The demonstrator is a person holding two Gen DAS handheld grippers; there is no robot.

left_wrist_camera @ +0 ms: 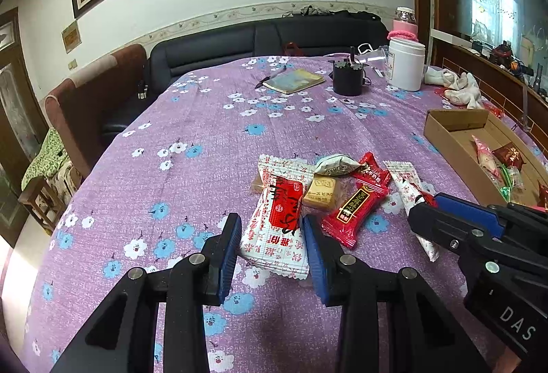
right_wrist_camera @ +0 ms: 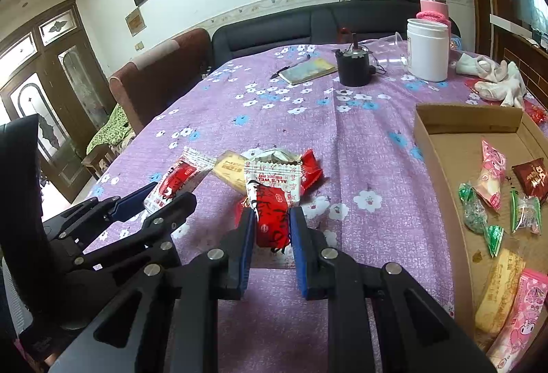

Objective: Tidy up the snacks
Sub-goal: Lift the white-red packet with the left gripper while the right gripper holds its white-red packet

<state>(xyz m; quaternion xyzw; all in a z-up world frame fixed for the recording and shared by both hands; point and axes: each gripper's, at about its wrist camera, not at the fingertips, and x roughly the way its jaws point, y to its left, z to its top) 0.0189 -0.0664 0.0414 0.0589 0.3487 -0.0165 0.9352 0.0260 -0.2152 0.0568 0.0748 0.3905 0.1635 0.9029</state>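
The left tool [left_wrist_camera: 270, 246] has a white-and-red packet [left_wrist_camera: 277, 222] between its two blue pads, jaws narrow and pressing on its sides. The long axis of this packet runs along the fingers, away from the camera, with its near end over the purple worktop [left_wrist_camera: 171, 167]. The right tool [right_wrist_camera: 272, 236] is closed tight on a second packet [right_wrist_camera: 272, 201] of the same kind, held the same way, lengthwise between the pads.

Other snacks lie in a small heap just behind both packets: a red pack [left_wrist_camera: 356, 208], a yellow biscuit [left_wrist_camera: 322, 193] and a white wrapper [left_wrist_camera: 337, 164].

The relation that matters is the box [right_wrist_camera: 441, 167]. It stands to the right of the heap, with several snacks inside already. The right tool is clearly nearer to it; the left tool is on the far side and its way to the box passes the right tool. So I judge the right packet should go to the box first, moving rightward
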